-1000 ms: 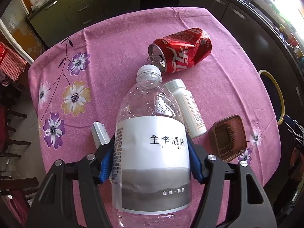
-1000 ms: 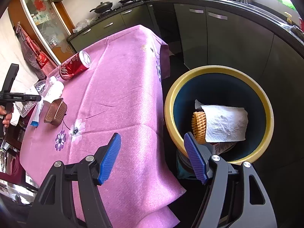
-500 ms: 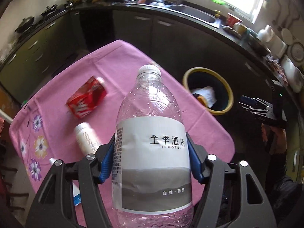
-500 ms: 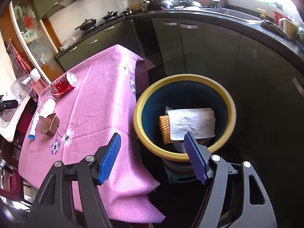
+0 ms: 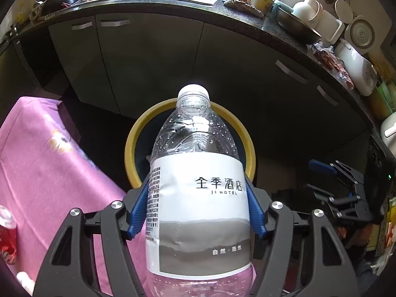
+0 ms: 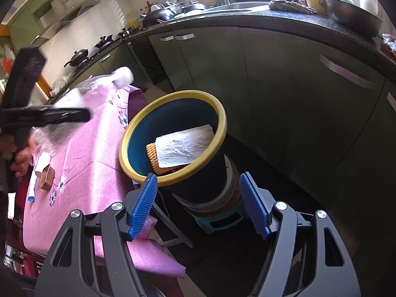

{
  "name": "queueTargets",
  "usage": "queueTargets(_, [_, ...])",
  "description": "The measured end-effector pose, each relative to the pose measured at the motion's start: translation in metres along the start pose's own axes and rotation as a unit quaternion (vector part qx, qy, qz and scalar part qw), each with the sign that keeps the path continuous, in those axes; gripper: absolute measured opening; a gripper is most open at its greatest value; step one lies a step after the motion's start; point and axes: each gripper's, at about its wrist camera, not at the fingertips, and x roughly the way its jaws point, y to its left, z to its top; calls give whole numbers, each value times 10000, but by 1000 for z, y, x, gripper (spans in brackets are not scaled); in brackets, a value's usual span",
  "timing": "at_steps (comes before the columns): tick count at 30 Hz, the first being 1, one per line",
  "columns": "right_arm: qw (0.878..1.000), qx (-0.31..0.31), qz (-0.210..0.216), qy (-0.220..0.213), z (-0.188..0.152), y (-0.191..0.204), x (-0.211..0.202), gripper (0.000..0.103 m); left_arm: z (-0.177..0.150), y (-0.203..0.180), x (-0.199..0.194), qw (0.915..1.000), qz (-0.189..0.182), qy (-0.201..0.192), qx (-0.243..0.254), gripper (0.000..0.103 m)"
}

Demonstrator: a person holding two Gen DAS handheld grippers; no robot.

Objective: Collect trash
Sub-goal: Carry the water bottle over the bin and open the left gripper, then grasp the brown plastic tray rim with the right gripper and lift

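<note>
My left gripper (image 5: 198,208) is shut on a clear plastic water bottle (image 5: 198,193) with a white and grey label and a white cap. It holds the bottle in the air, cap pointing at the yellow-rimmed blue trash bin (image 5: 131,146) beside the table. In the right wrist view the bottle (image 6: 81,96) shows blurred above the pink tablecloth, left of the bin (image 6: 173,173). The bin holds a white paper napkin (image 6: 183,148) and a tan ridged piece (image 6: 152,156). My right gripper (image 6: 198,205) is open and empty, low in front of the bin.
The table with a pink flowered cloth (image 6: 86,160) carries a red soda can (image 5: 7,237), a white pill bottle (image 6: 42,162) and a small brown basket (image 6: 47,177). Dark kitchen cabinets (image 6: 284,99) and a cluttered counter stand behind the bin. The bin stands on a teal stool (image 6: 220,222).
My left gripper has swung the bottle from over the table toward the bin. My right gripper has dropped lower and moved back from the bin.
</note>
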Motion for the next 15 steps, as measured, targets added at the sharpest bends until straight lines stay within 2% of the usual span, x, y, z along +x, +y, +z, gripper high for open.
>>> queueTargets(1, [10000, 29, 2, 4, -1, -2, 0, 68, 6, 1, 9, 9999, 65, -79, -44, 76])
queueTargets(2, [10000, 50, 8, 10, -2, -4, 0, 68, 10, 1, 17, 9998, 136, -160, -50, 80])
queueTargets(4, [10000, 72, 49, 26, -4, -6, 0, 69, 10, 3, 22, 9994, 220, -242, -66, 80])
queueTargets(6, [9999, 54, 78, 44, -6, -6, 0, 69, 3, 7, 13, 9994, 116, -303, -132, 80])
queueTargets(8, [9999, 49, 103, 57, -6, -4, 2, 69, -10, 9, -8, 9987, 106, -480, -128, 80])
queueTargets(10, [9999, 27, 140, 70, -6, -1, 5, 69, -27, 9, -37, 9965, 179, -815, -84, 80])
queueTargets(15, [9994, -162, 294, 107, -3, 21, 11, 69, -84, 16, -121, 9854, 355, -1652, -189, 84])
